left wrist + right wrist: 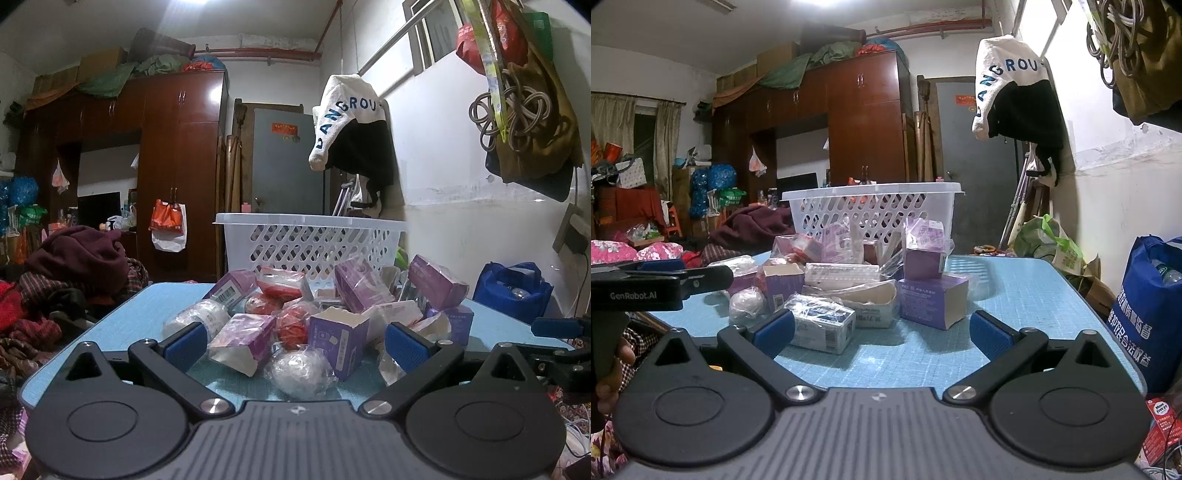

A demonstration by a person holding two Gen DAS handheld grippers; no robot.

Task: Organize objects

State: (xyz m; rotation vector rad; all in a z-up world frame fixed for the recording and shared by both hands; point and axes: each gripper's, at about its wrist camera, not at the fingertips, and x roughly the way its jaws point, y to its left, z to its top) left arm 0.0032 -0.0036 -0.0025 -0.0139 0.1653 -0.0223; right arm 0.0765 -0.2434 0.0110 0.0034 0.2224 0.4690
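Sitting on a blue table (147, 314), a heap of small packaged goods is waiting in front of both grippers. Going left to right in the left wrist view, a pile of dark red clothing (79, 254) is lying beyond the table's left edge, and a brown wardrobe (177, 147) is standing behind it. The left gripper (295, 341) is hovering at the near edge with its jaws spread wide and nothing clamped; a wrapped white ball (297, 371) and an open purple carton (338, 341) are lying between its 2 blue pads without being pressed. Red wrapped balls (291, 326) and more purple boxes (360, 284) are piling up behind, and a white perforated basket (314, 243) is standing at the far end of the table, just past the heap. A blue bag (513, 290) is sitting to the right, beside the wall.

In the right wrist view, the left gripper (661, 282) is reaching in from the left edge. The right gripper (882, 332) is likewise gaping wide and empty over bare tabletop, with a wrapped white-and-blue box (822, 326) touching or just beside its left pad and a purple box (932, 301) near the middle.
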